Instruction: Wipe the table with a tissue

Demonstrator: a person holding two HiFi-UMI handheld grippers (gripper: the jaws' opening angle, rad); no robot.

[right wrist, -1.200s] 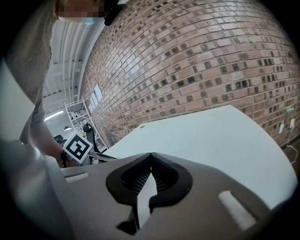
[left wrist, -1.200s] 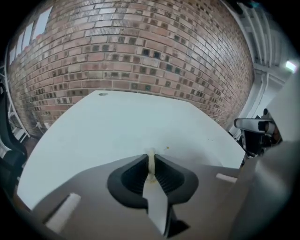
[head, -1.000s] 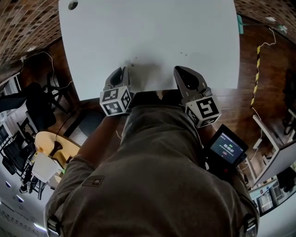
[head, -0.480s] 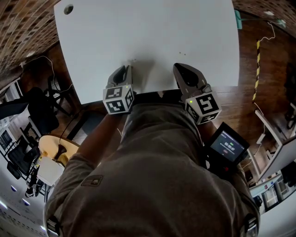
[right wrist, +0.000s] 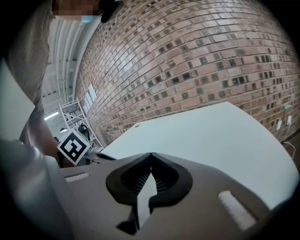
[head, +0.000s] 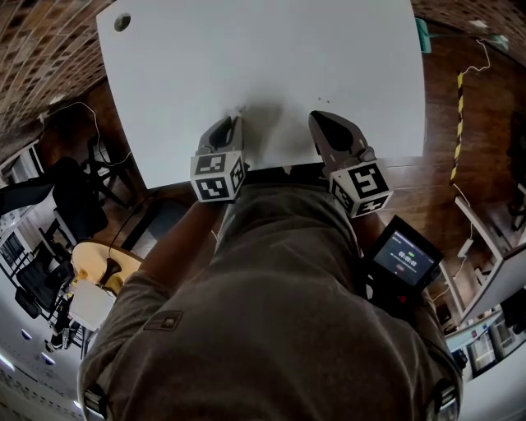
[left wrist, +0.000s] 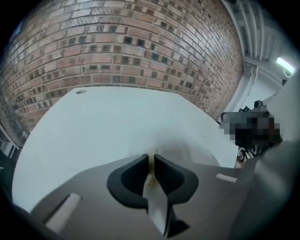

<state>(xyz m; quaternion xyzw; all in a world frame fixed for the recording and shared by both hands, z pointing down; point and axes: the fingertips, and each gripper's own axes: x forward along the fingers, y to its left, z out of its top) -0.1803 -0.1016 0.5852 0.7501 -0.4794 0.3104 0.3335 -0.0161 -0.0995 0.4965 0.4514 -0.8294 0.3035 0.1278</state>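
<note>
Brick wall (left wrist: 140, 42): curved by the lens, rising behind the far edge of the table.
Floor (head: 481, 99): dark wood, with a black-and-yellow striped strip (head: 454, 136) lying to the right of the table.
Table (head: 271, 66): white, plain and matt, filling the upper middle of the head view; near edge right in front of the person. A soft shadow on the top between and ahead of the two tools.
Person (head: 271, 329): seen from above in grey-brown clothing, close against the near table edge.
Left gripper (head: 233, 123): over the near edge of the table, pointing toward the wall. Jaws pressed almost together, with only a thin slit between the dark pads. A pale yellowish sliver in that slit, too small to tell what it is.
Right gripper (head: 318, 117): beside the left one, well apart from it, also over the near edge. Jaws pressed together at the tips, nothing between them.
Marker cubes: one on the back of each tool, left (head: 218, 175) and right (head: 362, 189).
Handheld screen (head: 400, 261): lit, at the person's right side, below the table edge.
Round hole (head: 122, 21): in the far left corner of the tabletop.
Dark specks (head: 322, 101): a few on the white top, just ahead of the right tool.
</note>
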